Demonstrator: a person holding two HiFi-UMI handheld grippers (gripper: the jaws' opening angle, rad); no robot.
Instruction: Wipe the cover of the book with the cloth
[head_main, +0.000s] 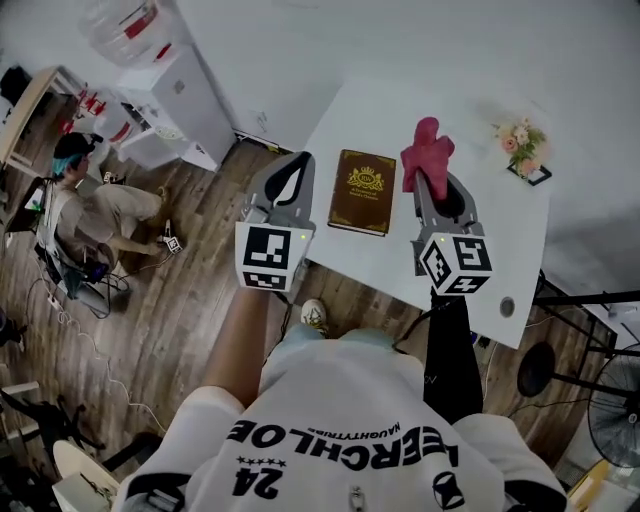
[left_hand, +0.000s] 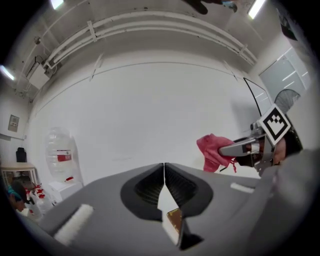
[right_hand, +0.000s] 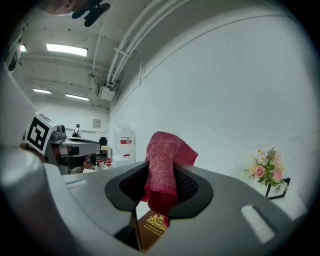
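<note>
A brown book (head_main: 364, 191) with a gold crest lies flat on the white table (head_main: 500, 230), between my two grippers. A strip of its cover shows below the jaws in the right gripper view (right_hand: 155, 227) and a sliver in the left gripper view (left_hand: 175, 220). My right gripper (head_main: 432, 172) is shut on a red cloth (head_main: 427, 152), which bunches up out of the jaws (right_hand: 165, 165) just right of the book. My left gripper (head_main: 290, 178) hangs at the table's left edge, shut, with nothing in it (left_hand: 164, 182).
A small bunch of pink flowers (head_main: 522, 143) stands at the table's far right (right_hand: 265, 172). A water dispenser (head_main: 175, 95) stands against the wall at left. A person (head_main: 90, 205) sits on the wooden floor to the left.
</note>
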